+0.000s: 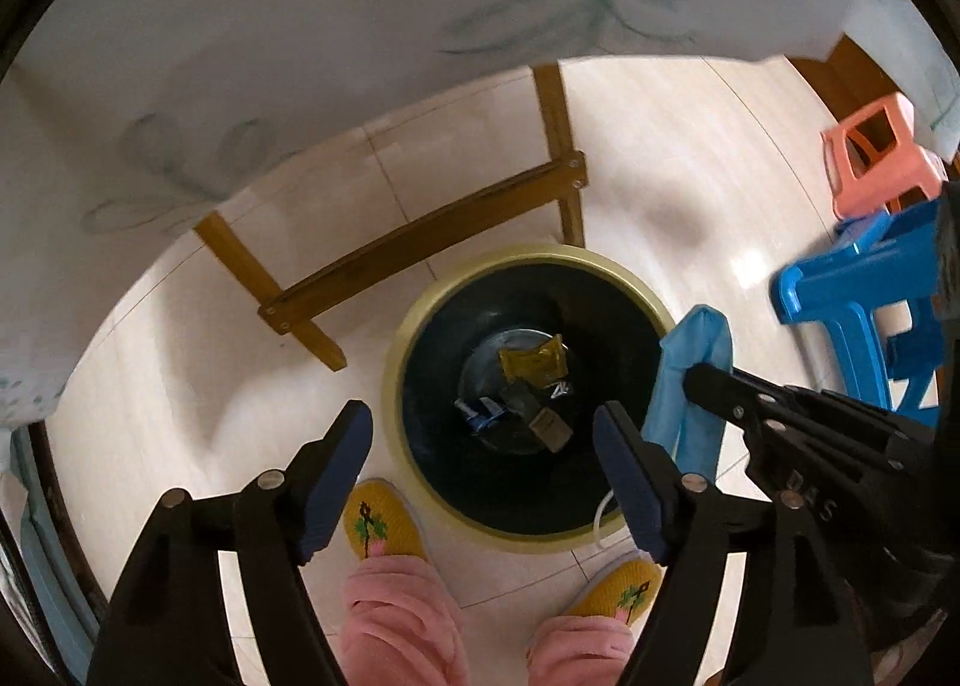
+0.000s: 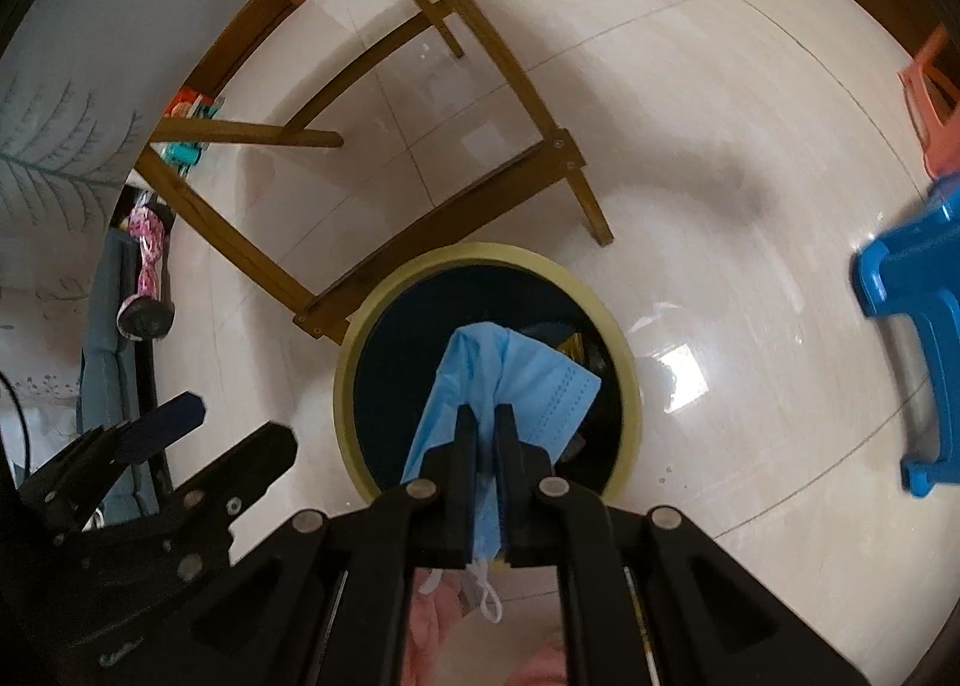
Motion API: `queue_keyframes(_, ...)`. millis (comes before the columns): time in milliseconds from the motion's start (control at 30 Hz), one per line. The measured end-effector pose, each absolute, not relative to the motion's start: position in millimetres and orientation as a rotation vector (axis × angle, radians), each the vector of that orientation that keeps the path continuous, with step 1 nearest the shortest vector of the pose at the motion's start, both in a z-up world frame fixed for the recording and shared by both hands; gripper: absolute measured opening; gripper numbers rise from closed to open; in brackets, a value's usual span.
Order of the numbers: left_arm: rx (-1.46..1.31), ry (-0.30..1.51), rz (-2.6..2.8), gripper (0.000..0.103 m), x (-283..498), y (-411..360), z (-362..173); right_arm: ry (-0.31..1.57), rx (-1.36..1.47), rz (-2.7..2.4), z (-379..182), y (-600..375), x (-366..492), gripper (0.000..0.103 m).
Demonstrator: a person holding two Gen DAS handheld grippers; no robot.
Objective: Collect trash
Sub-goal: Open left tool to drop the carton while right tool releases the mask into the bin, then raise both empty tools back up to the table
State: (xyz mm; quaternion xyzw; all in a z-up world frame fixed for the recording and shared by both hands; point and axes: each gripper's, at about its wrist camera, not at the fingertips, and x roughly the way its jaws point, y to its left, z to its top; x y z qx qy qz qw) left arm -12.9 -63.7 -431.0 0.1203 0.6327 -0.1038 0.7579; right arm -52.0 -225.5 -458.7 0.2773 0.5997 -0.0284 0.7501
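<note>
A round bin with a pale yellow rim [image 1: 396, 362] and a black liner stands on the floor, straight below my left gripper [image 1: 480, 416]. The left gripper's jaws stand wide apart with nothing between them. At the bin's bottom lie a yellow wrapper [image 1: 534, 362] and other small scraps. My right gripper [image 2: 486, 416] is shut on a blue face mask [image 2: 528, 380], which hangs over the bin's opening [image 2: 348, 374]. In the left wrist view the mask [image 1: 696, 362] hangs at the bin's right rim, with the right gripper [image 1: 693, 377] clamped on it. The left gripper [image 2: 231, 425] shows at the lower left of the right wrist view.
Wooden table legs and a crossbar [image 1: 420, 242] stand just behind the bin, under a white leaf-print tablecloth [image 1: 300, 56]. A blue stool [image 1: 858, 302] and a pink stool [image 1: 876, 158] are at the right. The person's yellow slippers [image 1: 378, 518] stand close to the bin's near side.
</note>
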Motion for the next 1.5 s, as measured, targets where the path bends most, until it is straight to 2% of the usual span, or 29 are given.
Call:
queue_keyframes(200,0.222,1.347,-0.173,0.079,-15.3,-47.2,-418.7,1.307,0.544,-0.040,-457.6,-211.9,-33.4,0.008)
queue_keyframes(300,0.196,1.338,-0.143,0.085,-15.2,-38.2,-414.7,1.303,0.531,-0.043,-455.9,-210.4,-27.4,0.010)
queue_keyframes(400,0.174,1.337,-0.125,0.091,-15.0,-32.9,-413.8,1.297,0.496,-0.052,-455.4,-209.2,-22.7,0.021)
queue_keyframes(467,0.166,1.335,-0.120,0.091,-15.8,-30.6,-412.2,1.294,0.494,-0.039,-454.2,-208.9,-21.0,0.037)
queue_keyframes(633,0.153,1.330,-0.113,0.092,-15.4,-28.9,-406.2,1.280,0.491,-0.024,-445.8,-206.9,-21.4,0.039)
queue_keyframes(767,0.141,1.339,-0.105,0.092,-16.9,-27.2,-397.0,1.271,0.513,-0.022,-437.9,-208.1,-24.4,0.047)
queue_keyframes(1167,0.117,1.327,-0.117,0.092,-43.5,-29.4,-346.3,1.213,0.532,-0.045,-369.2,-215.2,-49.7,0.047)
queue_keyframes(1500,0.089,1.244,-0.177,0.092,-48.9,-36.9,-239.3,1.155,0.534,-0.073,-268.7,-224.6,-75.3,0.047)
